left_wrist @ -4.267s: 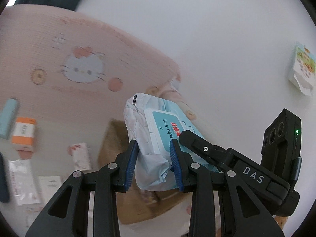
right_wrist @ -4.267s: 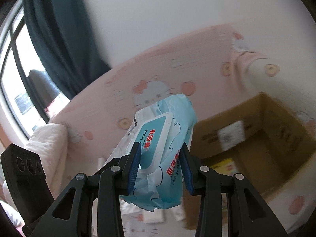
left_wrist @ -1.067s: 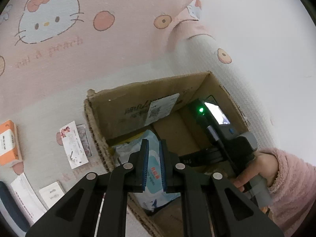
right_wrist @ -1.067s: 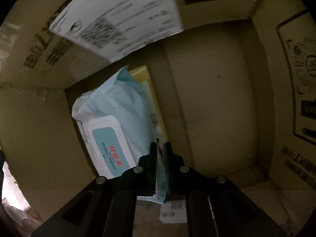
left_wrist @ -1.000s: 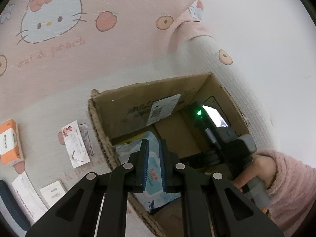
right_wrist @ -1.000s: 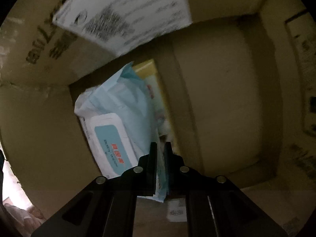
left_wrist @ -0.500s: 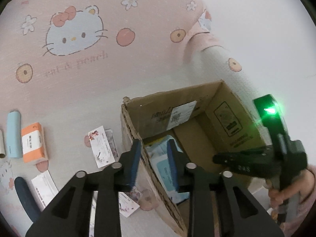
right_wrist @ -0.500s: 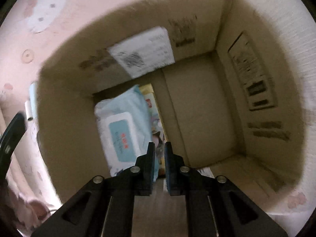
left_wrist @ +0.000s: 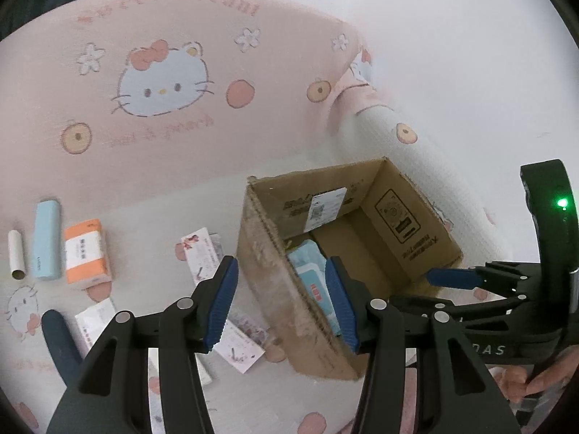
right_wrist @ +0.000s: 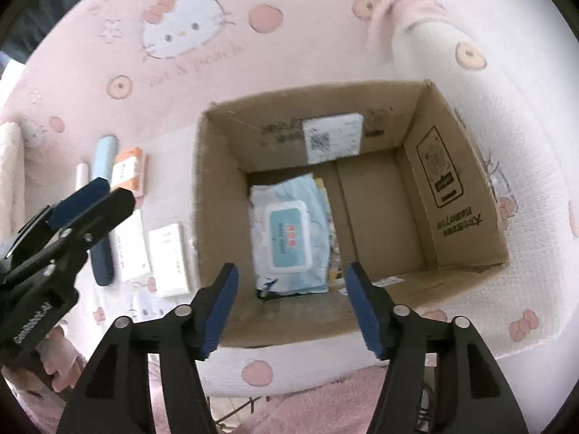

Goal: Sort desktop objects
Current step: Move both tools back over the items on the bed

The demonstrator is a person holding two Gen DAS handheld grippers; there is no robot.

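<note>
The right gripper (right_wrist: 289,307) is opening above the cardboard box (right_wrist: 466,217), nothing between its jaws. The left gripper (left_wrist: 280,307) is opening too, empty, over the box's near edge. The wipes pack (right_wrist: 289,235) is lying inside against the left wall, partly hiding something yellow underneath.

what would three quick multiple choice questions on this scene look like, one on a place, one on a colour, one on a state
1. Where is the wipes pack?
A. on the bedsheet
B. inside the cardboard box
C. between gripper fingers

2. What colour is the small carton left of the box?
A. orange and white
B. green
C. black

3. How is the right gripper?
A. shut on the pack
B. shut, empty
C. jaws apart, empty

B: it lies on the box floor. A: orange ends, white middle. C: its jaws are opening, with nothing between them.
</note>
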